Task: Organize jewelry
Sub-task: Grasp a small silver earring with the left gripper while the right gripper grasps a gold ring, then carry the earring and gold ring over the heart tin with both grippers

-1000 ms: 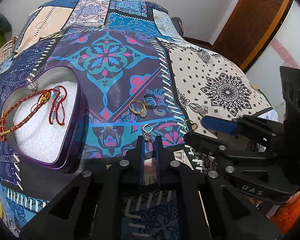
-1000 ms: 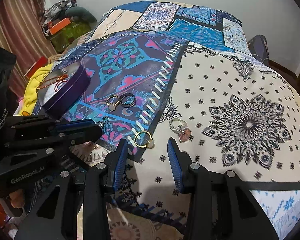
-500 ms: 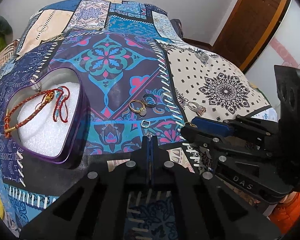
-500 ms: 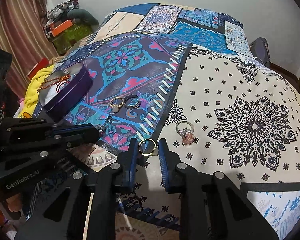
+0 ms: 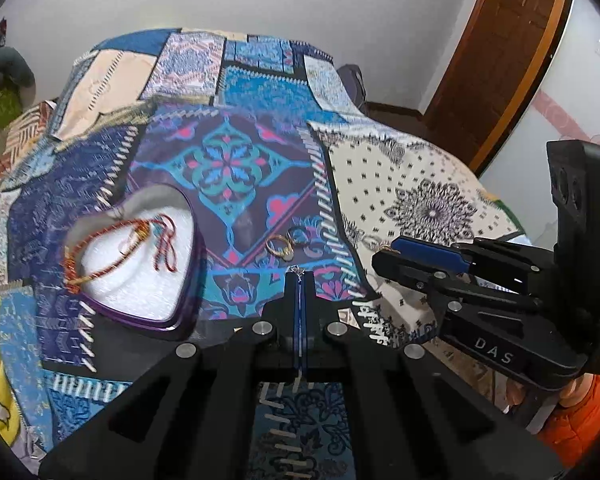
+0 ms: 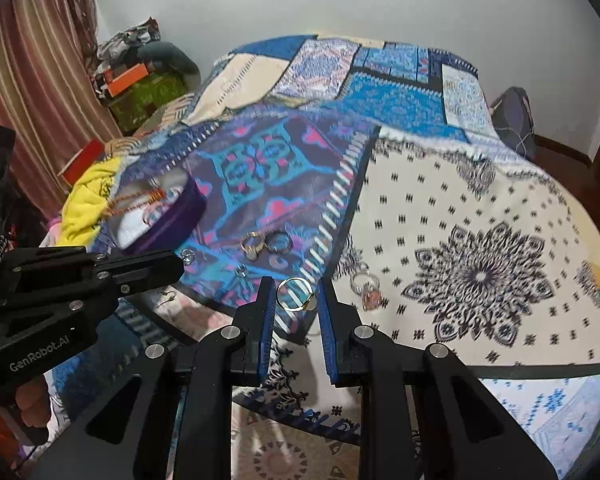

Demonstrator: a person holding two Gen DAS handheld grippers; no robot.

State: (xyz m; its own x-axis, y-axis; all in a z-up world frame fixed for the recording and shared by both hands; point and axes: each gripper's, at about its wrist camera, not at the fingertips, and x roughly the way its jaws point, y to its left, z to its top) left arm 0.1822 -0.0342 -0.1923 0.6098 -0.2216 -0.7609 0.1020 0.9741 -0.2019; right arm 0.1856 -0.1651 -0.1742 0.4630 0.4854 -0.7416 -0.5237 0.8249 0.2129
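Observation:
My left gripper (image 5: 299,280) is shut on a small silver earring (image 5: 296,269) whose top pokes out above the fingertips; its crystal end shows in the right wrist view (image 6: 188,255). My right gripper (image 6: 296,300) is shut on a gold ring (image 6: 295,294) held between its blue pads, lifted off the bedspread. A purple heart-shaped tin (image 5: 188,276) with white foam holds a red-and-gold bracelet (image 5: 116,252); it also shows at left in the right wrist view (image 6: 168,220). A gold ring (image 5: 281,247) and dark ring (image 5: 298,236) lie on the spread.
A silver ring with a pink stone (image 6: 366,290) lies on the cream patch right of my right gripper. Another small silver earring (image 6: 241,270) lies on the blue patch. Yellow cloth (image 6: 88,196) and clutter sit beyond the bed's left edge.
My left gripper closed on the earring and lifted it. My right gripper closed around the gold ring and raised it. Both views pulled up and back from the bedspread.

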